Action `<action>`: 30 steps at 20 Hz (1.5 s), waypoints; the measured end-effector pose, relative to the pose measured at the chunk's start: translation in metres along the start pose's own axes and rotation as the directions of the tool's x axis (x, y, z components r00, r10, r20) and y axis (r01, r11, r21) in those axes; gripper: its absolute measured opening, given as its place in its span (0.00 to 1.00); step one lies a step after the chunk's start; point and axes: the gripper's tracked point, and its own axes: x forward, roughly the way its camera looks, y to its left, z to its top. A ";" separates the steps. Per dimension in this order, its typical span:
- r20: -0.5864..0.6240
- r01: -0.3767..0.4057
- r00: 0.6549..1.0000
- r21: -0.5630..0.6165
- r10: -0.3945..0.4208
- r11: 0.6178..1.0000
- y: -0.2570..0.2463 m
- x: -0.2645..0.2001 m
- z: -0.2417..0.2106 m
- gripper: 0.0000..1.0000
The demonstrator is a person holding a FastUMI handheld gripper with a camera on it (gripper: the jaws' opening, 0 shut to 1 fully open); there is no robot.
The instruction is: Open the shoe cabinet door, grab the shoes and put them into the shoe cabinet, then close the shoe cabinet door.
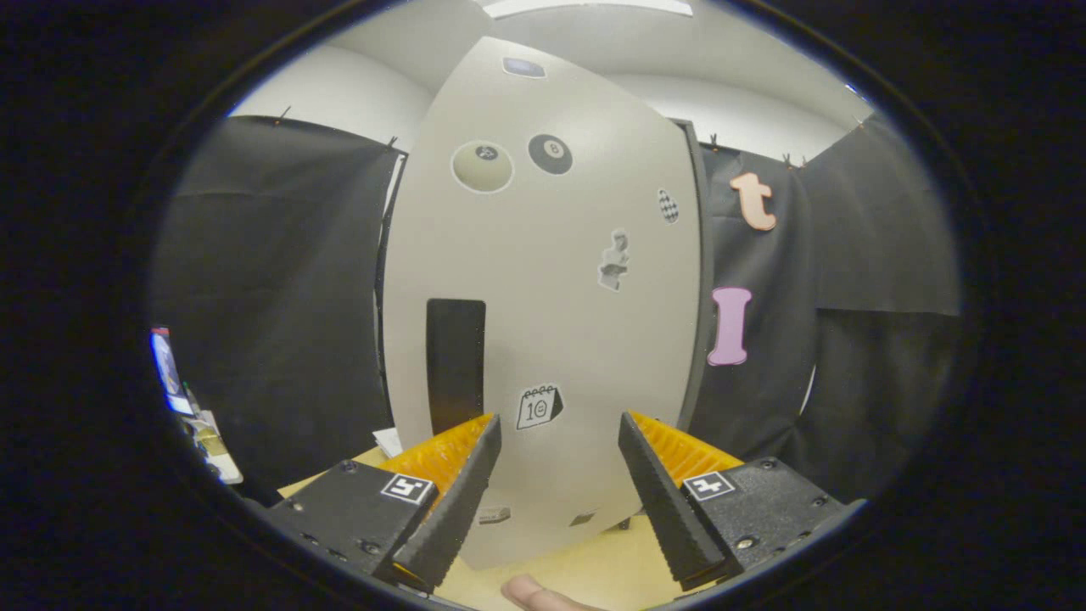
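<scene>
I read the shoe cabinet door (pixel 543 280) as closed: its pale, sticker-covered face stands square ahead of me and no interior is exposed. Whether the shoes are already inside or not yet fetched, I cannot tell from this position; no shoes are in sight. My judgement: either the task has not begun or it is at its end, and the door's shut state fits both.

Left to right:

1. Dark vertical handle slot (pixel 456 365) on the left part of the door, just beyond the left finger (pixel 458 492).
2. Calendar sticker (pixel 538 406) between and beyond the two fingers.
3. Right finger (pixel 657 501), clear of the door.

Claw (pixel 560 441) state: spread wide, gripping nothing, with neither finger in contact with the door as far as I can see. The cabinet stands on the tabletop (pixel 585 573), whose bare wooden surface runs from the cabinet's base toward me. A fingertip (pixel 534 594) of the holding hand shows below the claw.
</scene>
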 end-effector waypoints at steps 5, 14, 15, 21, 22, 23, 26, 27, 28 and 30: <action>0.017 0.018 1.000 0.031 -0.019 0.999 0.009 0.062 -0.004 0.93; 0.028 0.033 0.999 0.083 -0.035 0.996 0.014 0.058 -0.020 0.92; 0.033 0.033 0.999 0.084 -0.035 0.996 0.015 0.051 -0.020 0.92; 0.087 0.093 0.991 0.064 -0.098 0.994 0.006 -0.007 -0.022 0.93; 0.086 0.105 0.990 0.067 -0.110 0.992 0.005 -0.020 -0.024 0.93; 0.099 0.116 0.988 0.064 -0.122 0.991 0.004 -0.034 -0.025 0.94; 0.165 0.140 0.975 0.050 -0.146 0.989 0.004 -0.079 -0.021 0.97; 0.187 0.145 0.970 0.055 -0.153 0.988 0.005 -0.094 -0.020 0.97; 0.202 0.147 0.966 0.069 -0.159 0.987 0.005 -0.110 -0.021 0.97; 0.219 0.150 0.961 0.091 -0.167 0.984 0.009 -0.134 -0.021 0.97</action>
